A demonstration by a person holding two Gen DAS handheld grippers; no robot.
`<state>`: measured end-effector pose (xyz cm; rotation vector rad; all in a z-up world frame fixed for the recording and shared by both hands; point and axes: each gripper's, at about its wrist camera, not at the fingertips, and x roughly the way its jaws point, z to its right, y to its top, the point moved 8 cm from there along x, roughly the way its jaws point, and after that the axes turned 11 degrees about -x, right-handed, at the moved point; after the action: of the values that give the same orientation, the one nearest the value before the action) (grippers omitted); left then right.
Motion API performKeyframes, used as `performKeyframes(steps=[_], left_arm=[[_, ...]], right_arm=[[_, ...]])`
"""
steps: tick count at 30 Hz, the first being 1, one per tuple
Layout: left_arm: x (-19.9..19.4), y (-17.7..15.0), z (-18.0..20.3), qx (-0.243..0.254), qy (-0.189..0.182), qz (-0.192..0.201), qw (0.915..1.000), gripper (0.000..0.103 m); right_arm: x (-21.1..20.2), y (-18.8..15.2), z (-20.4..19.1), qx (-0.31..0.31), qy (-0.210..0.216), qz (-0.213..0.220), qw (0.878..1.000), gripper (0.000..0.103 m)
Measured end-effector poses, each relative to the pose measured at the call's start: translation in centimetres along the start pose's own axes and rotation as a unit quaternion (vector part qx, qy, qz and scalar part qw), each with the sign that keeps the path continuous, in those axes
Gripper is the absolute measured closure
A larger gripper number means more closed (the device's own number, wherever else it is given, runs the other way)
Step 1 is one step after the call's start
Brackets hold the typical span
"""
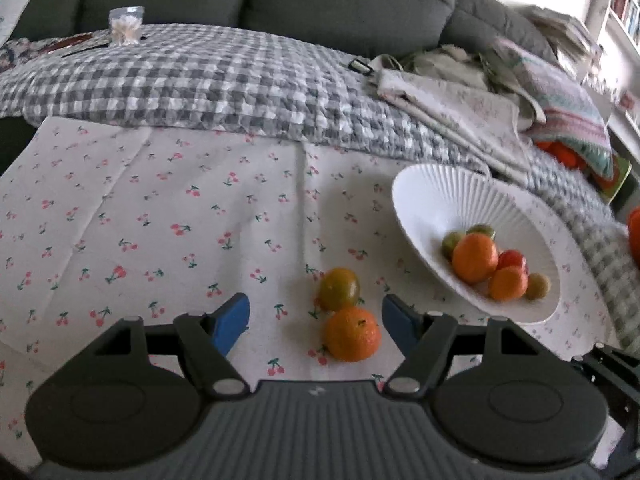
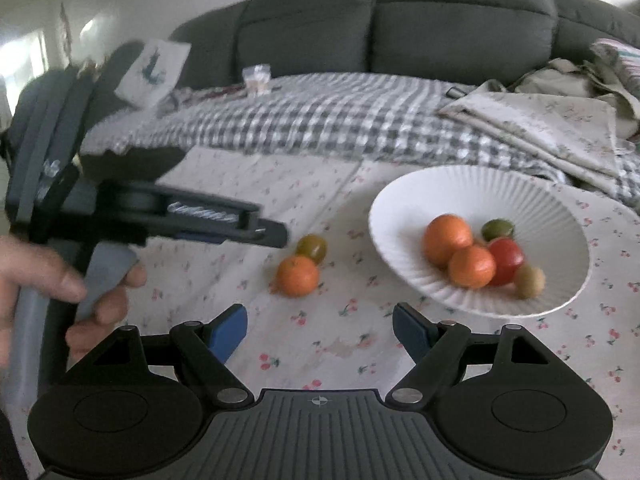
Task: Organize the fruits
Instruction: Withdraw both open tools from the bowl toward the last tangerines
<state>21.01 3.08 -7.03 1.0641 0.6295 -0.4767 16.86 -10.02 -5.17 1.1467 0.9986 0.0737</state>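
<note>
Cherry-print cloth [image 1: 160, 208]; both tongs [image 1: 316, 320] [image 2: 320, 326] wide apart, holding nothing

- No words, brand names or numbers can be read in either view.
- The only sign is a small round crosshair mark on the ribbed grey body of the right claw [image 2: 319, 322].
- The left claw [image 1: 315, 322] bears a faint white mark in the same spot, too small to make out.
</note>
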Motion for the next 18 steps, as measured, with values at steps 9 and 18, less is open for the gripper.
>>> performKeyframes(steps=[9,18], left_arm=[[2.4,0.5,-0.4,0.005,0.004,-0.001,1.0000,0.052],[2.8,0.4,0.8,0.016,-0.032,-0.001,0.9994,0.066]], right_arm=[[1.8,-0.7,-0.4,-0.004,-0.005,-0.012,1.000,0.022],[3.6,-1.2,-0.4,-0.014,-0.013,-0.022,1.000,0.023]])
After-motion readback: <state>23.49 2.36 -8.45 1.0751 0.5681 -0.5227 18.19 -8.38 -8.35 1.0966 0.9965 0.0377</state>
